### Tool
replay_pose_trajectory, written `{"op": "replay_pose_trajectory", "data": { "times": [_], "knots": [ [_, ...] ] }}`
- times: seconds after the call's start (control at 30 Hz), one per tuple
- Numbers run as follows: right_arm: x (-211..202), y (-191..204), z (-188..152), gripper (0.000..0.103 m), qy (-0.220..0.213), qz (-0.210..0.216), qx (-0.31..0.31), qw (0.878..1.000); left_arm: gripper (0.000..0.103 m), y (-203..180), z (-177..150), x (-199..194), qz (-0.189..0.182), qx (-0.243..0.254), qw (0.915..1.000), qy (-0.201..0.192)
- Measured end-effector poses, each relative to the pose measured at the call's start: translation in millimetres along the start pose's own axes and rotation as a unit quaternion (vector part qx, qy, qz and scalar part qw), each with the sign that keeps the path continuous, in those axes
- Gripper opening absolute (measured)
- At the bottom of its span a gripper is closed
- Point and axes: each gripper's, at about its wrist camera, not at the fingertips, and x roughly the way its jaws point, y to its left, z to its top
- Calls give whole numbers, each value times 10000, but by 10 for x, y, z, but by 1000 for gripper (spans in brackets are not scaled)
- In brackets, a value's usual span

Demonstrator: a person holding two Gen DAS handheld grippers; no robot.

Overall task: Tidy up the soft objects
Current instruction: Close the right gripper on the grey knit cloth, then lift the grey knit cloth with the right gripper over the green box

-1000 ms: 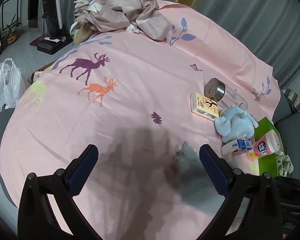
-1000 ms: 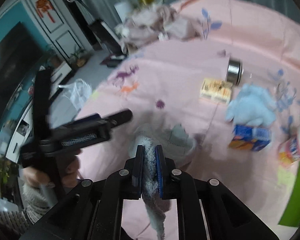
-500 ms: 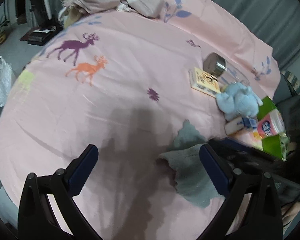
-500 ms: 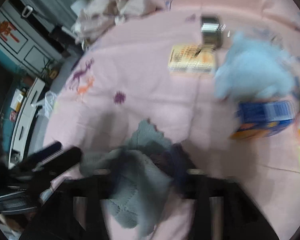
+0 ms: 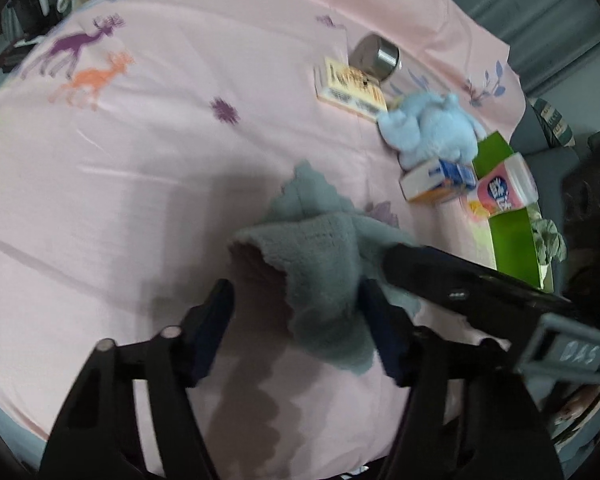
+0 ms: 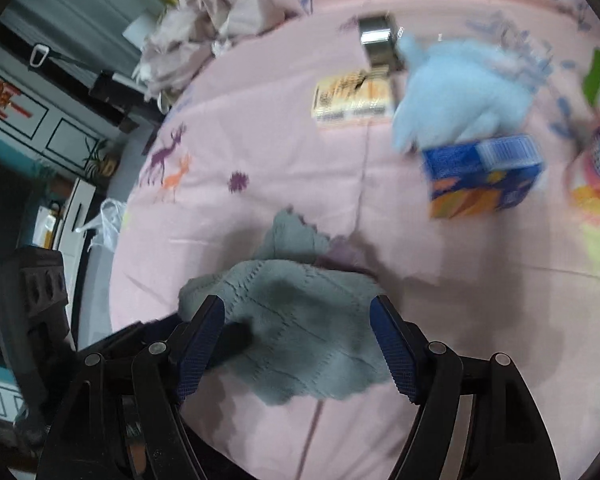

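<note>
A grey fleece cloth [image 5: 320, 264] lies crumpled on the pink deer-print sheet [image 5: 140, 160]. My left gripper [image 5: 300, 320] is low over it with its jaws closing. A raised fold sits between them, against the right pad, while the left pad [image 5: 216, 320] is still clear of it. My right gripper [image 6: 298, 340] stands open over the same cloth [image 6: 300, 320], which lies loose between its blue pads. A light blue plush toy [image 5: 432, 132] [image 6: 460, 92] rests farther back on the right.
Near the plush toy lie a yellow box [image 5: 352, 88], a metal-lidded glass jar [image 5: 380, 56], a blue and orange box [image 6: 484, 176], a pink pack [image 5: 500, 192] and a green box [image 5: 512, 232]. Bundled pinkish cloth [image 6: 220, 12] is heaped at the far end.
The right gripper opened and let go of the grey cloth, which dropped onto the sheet. The left gripper came down over the cloth and its jaws narrowed around a fold.
</note>
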Motion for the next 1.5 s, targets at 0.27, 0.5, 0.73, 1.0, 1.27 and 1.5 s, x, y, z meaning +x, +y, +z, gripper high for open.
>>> {"op": "replay_pose_trajectory", "data": {
  "times": [0.27,0.5,0.73,1.0,1.27,1.5],
  "knots": [
    [213,-9,-3,76,-61,91,12,9999,33,-69,17,159,27,77,10000,57],
    [264,1,29,50,-71,287,-88,9995,19,-240,18,214,89,401,9991,-69],
    [-13,-14,59,42,-387,607,-76,9974,17,-419,60,9,170,664,9961,-552],
    [-1150,113,80,41,-1867,520,-697,9786,17,-1100,105,-615,-98,1426,9736,-1782],
    [-2218,-384,-105,40,-3276,92,-425,9438,18,-2120,117,-803,-711,2420,9342,-2523],
    [-2692,-1111,-234,30,-3939,-41,505,9178,17,-2827,105,-548,-1141,2870,9195,-2430]
  ]
}}
